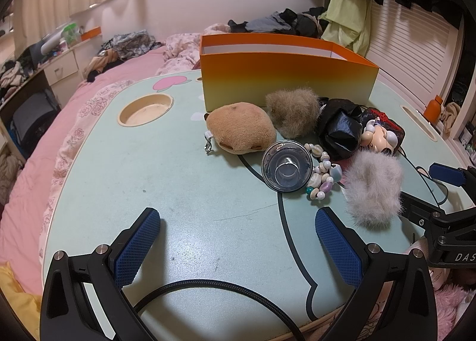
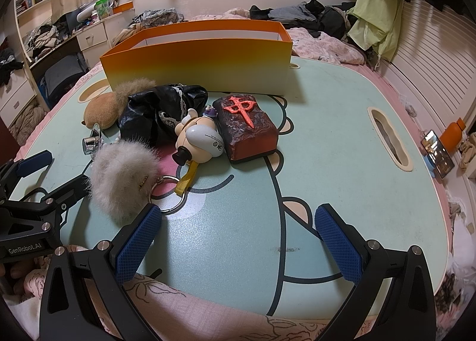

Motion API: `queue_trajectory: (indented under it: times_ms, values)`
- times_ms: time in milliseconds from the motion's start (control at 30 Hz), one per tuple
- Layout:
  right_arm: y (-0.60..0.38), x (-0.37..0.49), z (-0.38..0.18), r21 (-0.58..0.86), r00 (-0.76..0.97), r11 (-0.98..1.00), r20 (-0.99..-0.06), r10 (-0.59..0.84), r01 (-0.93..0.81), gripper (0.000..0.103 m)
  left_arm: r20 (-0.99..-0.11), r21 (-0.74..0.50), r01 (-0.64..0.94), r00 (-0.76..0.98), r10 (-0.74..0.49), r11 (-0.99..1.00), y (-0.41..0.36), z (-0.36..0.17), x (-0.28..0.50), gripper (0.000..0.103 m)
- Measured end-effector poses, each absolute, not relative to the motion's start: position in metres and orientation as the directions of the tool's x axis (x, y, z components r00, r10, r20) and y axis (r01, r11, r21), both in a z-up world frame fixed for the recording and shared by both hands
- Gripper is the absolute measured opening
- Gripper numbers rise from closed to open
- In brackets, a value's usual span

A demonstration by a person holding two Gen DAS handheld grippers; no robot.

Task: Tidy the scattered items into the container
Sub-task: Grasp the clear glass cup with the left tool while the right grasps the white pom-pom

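An orange box stands open at the far side of the mint lap table; it also shows in the right wrist view. In front of it lie a tan plush, a brown fur ball, a black pouch, a glass, a bead string, a white fur pom, a small figure and a red mahjong block. My left gripper is open and empty, short of the glass. My right gripper is open and empty, beside the white fur pom.
The table rests on a pink bed. It has a round cup recess at the left and a slot at the right. A phone and an orange bottle stand beyond the right edge. Clothes are piled behind the box.
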State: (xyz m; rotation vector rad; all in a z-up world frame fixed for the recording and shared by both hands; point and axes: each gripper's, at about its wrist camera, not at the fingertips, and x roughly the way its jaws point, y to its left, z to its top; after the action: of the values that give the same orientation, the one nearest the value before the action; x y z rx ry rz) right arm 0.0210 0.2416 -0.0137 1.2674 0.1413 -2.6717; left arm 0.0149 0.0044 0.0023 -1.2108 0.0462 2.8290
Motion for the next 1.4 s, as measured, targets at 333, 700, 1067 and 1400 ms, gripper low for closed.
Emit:
queue_trajectory:
  times_ms: [333,700,1067,1400]
  values:
    - [0.254,0.033,0.000,0.085,-0.688,-0.979,-0.700,-0.193,0.187,0.101,-0.667,-0.093,-0.081,-0.735,0.122,-0.992,-0.009,0.021,0.017,0.092]
    - [0.223,0.041,0.018,0.153,-0.658,-0.895,-0.628,-0.416,0.419,0.061,-0.695,-0.073,-0.159,-0.700,0.164,-0.985,0.023,0.021,-0.020,0.057]
    - [0.189,0.022,0.001,0.131,-0.540,-0.854,-0.723,-0.430,0.504,0.054,-0.699,-0.122,-0.182,-0.682,0.214,-0.976,0.022,0.014,-0.016,0.036]
    - [0.196,0.022,-0.004,0.173,-0.526,-0.851,-0.721,-0.452,0.495,0.024,-0.652,-0.146,-0.189,-0.720,0.238,-0.971,0.015,0.028,-0.003,0.035]
